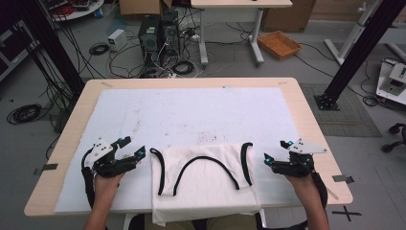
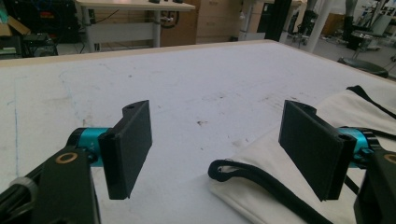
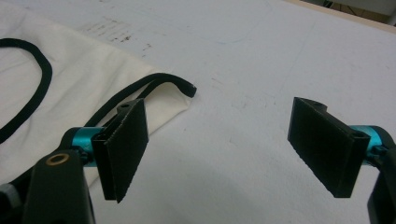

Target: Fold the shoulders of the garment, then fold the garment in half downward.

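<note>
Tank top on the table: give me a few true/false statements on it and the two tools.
1. The white tank top lies between the left tool and the right tool. True.
2. The left tool is clamped on a strap. False: its jaws stand open, nothing between them.
3. The garment has black trim. True.
4. The right tool holds the garment's corner. False: it is open, beside the cloth.
5. The garment hangs over the near table edge. True.

Your top (image 1: 206, 179) is white with black trim – the mat (image 1: 191, 112) white, faintly stained – the table (image 1: 311, 124) pale wood.
</note>
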Available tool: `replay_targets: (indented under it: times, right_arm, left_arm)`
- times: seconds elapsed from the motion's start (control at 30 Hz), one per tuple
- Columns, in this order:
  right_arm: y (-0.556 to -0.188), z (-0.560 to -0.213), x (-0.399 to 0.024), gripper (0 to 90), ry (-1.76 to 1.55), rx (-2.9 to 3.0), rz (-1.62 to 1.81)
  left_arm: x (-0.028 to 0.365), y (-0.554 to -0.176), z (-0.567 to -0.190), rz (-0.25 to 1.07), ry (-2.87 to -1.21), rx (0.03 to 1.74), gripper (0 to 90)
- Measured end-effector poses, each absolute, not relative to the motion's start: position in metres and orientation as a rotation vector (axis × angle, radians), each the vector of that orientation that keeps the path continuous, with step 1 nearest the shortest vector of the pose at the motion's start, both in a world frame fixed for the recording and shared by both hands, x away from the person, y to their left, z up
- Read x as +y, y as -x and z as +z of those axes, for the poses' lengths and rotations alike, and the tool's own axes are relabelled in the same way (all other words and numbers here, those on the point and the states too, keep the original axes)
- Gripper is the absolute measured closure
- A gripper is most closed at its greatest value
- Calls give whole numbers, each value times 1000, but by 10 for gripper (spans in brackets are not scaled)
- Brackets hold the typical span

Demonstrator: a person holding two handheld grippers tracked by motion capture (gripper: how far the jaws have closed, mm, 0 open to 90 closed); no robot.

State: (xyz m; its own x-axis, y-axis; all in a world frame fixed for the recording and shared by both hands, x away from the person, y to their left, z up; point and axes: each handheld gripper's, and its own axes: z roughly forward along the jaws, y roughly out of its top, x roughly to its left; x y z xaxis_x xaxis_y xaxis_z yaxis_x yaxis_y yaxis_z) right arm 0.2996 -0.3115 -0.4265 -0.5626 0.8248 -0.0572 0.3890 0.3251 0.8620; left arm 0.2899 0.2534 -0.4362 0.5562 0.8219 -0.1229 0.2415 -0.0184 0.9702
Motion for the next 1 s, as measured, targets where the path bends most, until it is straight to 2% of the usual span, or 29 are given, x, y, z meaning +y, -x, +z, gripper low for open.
replay_targets:
  times: [0.23, 1.0]
  right_arm:
    - [-300, -426, -311, 201, -1066, 2087, 1166]
    - [-306, -431, -296, 201, -1037, 2133, 1163]
  left_arm:
    - [261, -288, -437, 593, -1534, 961, 257]
    - [249, -293, -439, 539, -1603, 963, 260]
